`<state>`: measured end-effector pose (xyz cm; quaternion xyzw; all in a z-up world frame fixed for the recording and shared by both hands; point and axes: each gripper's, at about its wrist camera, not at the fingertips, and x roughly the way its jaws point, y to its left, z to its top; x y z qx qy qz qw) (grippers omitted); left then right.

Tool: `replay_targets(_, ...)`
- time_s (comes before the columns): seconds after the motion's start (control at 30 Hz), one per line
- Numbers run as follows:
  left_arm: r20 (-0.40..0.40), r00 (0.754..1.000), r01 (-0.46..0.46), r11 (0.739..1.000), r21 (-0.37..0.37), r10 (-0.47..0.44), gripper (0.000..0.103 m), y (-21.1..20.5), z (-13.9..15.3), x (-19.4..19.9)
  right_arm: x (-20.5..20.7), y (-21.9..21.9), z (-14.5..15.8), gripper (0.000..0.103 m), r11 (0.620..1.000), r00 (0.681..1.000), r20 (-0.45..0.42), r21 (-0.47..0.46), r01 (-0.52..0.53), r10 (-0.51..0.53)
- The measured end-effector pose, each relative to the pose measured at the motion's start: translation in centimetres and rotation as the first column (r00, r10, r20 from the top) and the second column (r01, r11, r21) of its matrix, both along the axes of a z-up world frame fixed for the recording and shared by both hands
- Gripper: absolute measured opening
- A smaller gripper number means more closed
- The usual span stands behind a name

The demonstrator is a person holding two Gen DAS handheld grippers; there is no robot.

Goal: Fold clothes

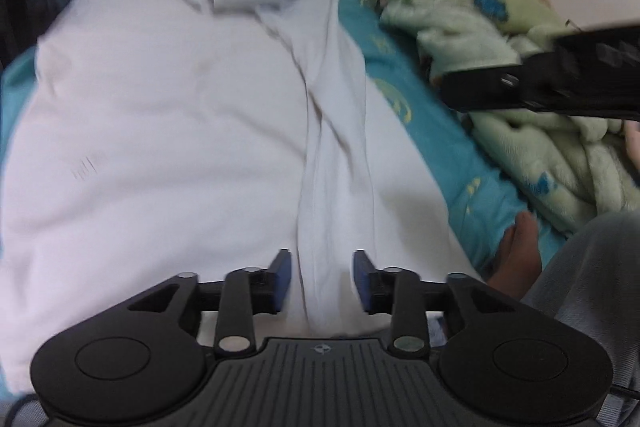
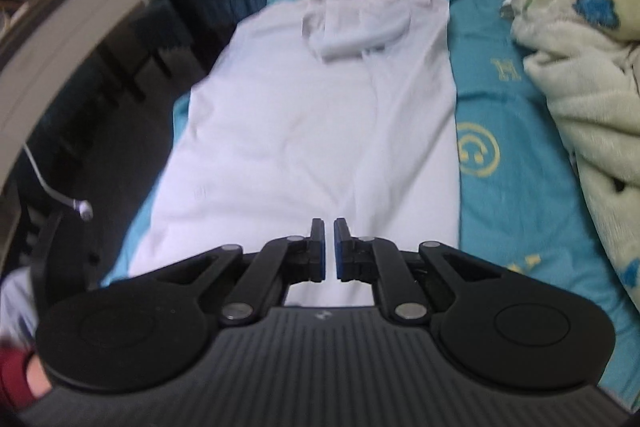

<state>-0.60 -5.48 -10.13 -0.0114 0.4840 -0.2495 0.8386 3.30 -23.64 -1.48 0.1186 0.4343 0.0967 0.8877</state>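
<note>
Lying flat: the white shirt [image 1: 168, 131] is stretching lengthwise along the teal sheet [image 1: 404, 95], collar end away from the person, one side already turned in as a long strip down the middle.
Left gripper [image 1: 322, 281]: it is hovering over the near end of that strip, blue pads parted and holding nothing; the ridge of the strip is running straight up between the jaws, below them, and I cannot tell whether the pads are brushing it.
Right gripper [image 2: 328, 251]: it is hanging above the near hem with its jaws nearly touching, no cloth between them; seen from the left wrist it is reaching in dark over the green blanket [image 1: 532, 131].
Risk, strip: a pinch taken here is likely catching only the top layer, so the folded side may be peeling open as it lifts.
Risk, edge: the shirt's left side is sitting close to the bed edge, and a sideways drag could be pulling it off.
Risk, blanket: the heaped blanket is crowding the right side and could be snagging a swinging hem.
Surroundings: a bare foot [image 1: 516, 255] is resting on the sheet by the shirt's near corner.
</note>
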Motion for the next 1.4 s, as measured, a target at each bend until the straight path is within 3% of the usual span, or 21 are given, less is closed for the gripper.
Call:
replay_targets(0.1,0.114,0.992,-0.049,0.999,0.016,0.047,0.060,1.0,3.1,1.2,2.2,0.2,1.2,0.009,0.998,0.994,0.084,0.016,0.065,-0.066)
replay_targets(0.2,0.252,0.964,-0.097,0.995,0.033,0.085,0.071,2.5,5.9,2.4,4.0,0.3,1.9,0.009,0.993,0.982,0.150,0.030,0.114,-0.117)
replay_targets(0.27,0.316,0.943,-0.122,0.992,0.030,0.107,0.081,3.0,7.3,3.6,4.8,0.6,1.9,0.010,0.991,0.974,0.182,0.031,0.132,-0.135)
replay_targets(0.33,0.359,0.924,-0.153,0.988,0.023,0.135,0.084,3.9,7.9,4.5,5.4,0.8,1.5,0.014,0.990,0.967,0.211,0.019,0.139,-0.139)
replay_targets(0.4,0.380,0.911,-0.176,0.984,0.009,0.159,0.090,4.6,7.9,5.2,5.6,1.0,0.6,0.051,0.990,0.960,0.243,0.013,0.141,-0.140)
replay_targets(0.47,0.397,0.899,-0.198,0.980,-0.013,0.187,0.098,5.1,7.3,5.7,5.7,1.3,-0.6,0.069,0.991,0.956,0.265,0.013,0.131,-0.130)
replay_targets(0.5,0.405,0.892,-0.211,0.977,-0.022,0.202,0.100,5.2,7.0,5.9,5.7,1.5,-1.2,0.071,0.993,0.956,0.269,0.010,0.119,-0.118)
replay_targets(0.57,0.414,0.882,-0.236,0.971,-0.029,0.226,0.102,5.4,6.2,6.1,5.7,1.9,-2.3,0.071,0.995,0.956,0.277,-0.005,0.103,-0.097)
replay_targets(0.77,0.405,0.881,-0.260,0.965,-0.016,0.244,0.103,5.6,4.9,6.5,5.8,3.2,-3.1,0.071,0.997,0.956,0.287,-0.027,0.074,-0.064)
replay_targets(0.97,0.402,0.865,-0.317,0.948,-0.026,0.300,0.103,6.8,5.1,6.8,5.4,2.9,-3.2,0.071,0.995,0.955,0.281,-0.008,0.095,-0.089)
replay_targets(1.4,0.402,0.858,-0.344,0.939,-0.014,0.320,0.103,7.7,5.4,6.0,4.7,3.7,-3.5,0.071,0.993,0.958,0.276,-0.064,0.102,-0.080)
